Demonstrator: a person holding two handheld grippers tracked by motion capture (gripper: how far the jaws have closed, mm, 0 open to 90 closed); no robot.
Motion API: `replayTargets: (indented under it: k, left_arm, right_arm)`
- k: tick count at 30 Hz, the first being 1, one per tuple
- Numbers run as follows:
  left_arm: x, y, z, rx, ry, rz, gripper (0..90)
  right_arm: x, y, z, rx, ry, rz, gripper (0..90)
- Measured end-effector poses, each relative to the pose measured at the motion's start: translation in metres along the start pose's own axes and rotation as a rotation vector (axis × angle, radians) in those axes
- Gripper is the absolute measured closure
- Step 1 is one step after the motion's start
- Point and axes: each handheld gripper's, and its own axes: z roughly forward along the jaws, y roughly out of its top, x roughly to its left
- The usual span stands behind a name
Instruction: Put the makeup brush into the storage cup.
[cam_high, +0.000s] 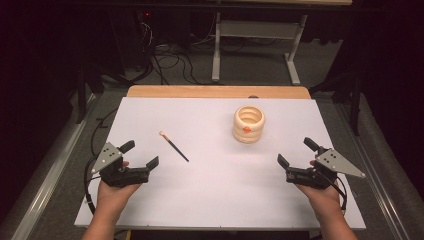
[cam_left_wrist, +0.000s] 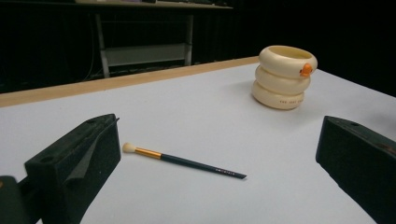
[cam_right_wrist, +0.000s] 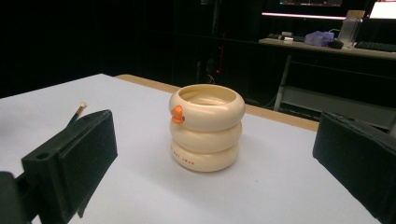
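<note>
Two hands are holding the left gripper (cam_high: 140, 154) and right gripper (cam_high: 296, 151) low at the table's (cam_high: 210, 200) near edge, jaws spread apart, gripping nothing. A small brush (cam_high: 174, 146) is lying just ahead of the left gripper, untouched. Farther back, a cream ringed cup (cam_high: 248, 124) is standing upright, beyond the right gripper.

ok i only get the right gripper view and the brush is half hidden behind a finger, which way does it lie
Observer: The thin black-handled brush with a pale tip lies flat, tip toward the far left, handle end toward the person.
Operator: is the left gripper on it
Observer: No. The left gripper is open, apart from the brush, on its near left.
Operator: where's the holder on the table
Observer: The cream stacked-ring holder stands right of centre on the white table, toward its far edge.
</note>
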Motion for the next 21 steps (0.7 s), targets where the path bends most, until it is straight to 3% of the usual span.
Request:
replayTargets:
  k: [21]
  left_arm:
    - [0.0048,-0.0065,0.0076,0.123,0.003,-0.027,1.0]
  right_arm:
    - [0.0033,0.0007,0.0022,0.003,-0.002,-0.028,1.1]
